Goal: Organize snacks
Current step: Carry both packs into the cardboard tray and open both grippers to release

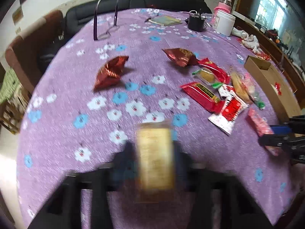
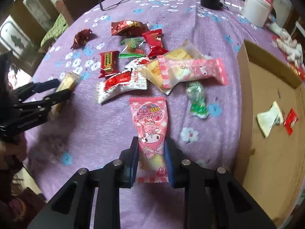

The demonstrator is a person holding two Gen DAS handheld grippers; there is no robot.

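My left gripper (image 1: 154,148) is shut on a blurred golden-yellow snack pack (image 1: 155,164); in the right wrist view the same gripper (image 2: 61,90) holds that pack (image 2: 67,80) just over the purple flowered cloth. My right gripper (image 2: 151,145) is shut on the lower half of a pink cartoon snack pack (image 2: 149,122), with a blue pad pressing each side. From the left wrist view this gripper (image 1: 274,135) and the pink pack (image 1: 259,125) sit at the right edge. A loose pile of red, white, green and pink snacks (image 2: 137,64) lies on the cloth beyond.
An open cardboard box (image 2: 266,87) stands at the right with a white wrapper (image 2: 269,119) and a small red packet (image 2: 290,121) inside. At the table's far side are folded glasses (image 1: 106,30), a black cup (image 1: 196,22), a white jar (image 1: 225,23) and a booklet (image 1: 164,20).
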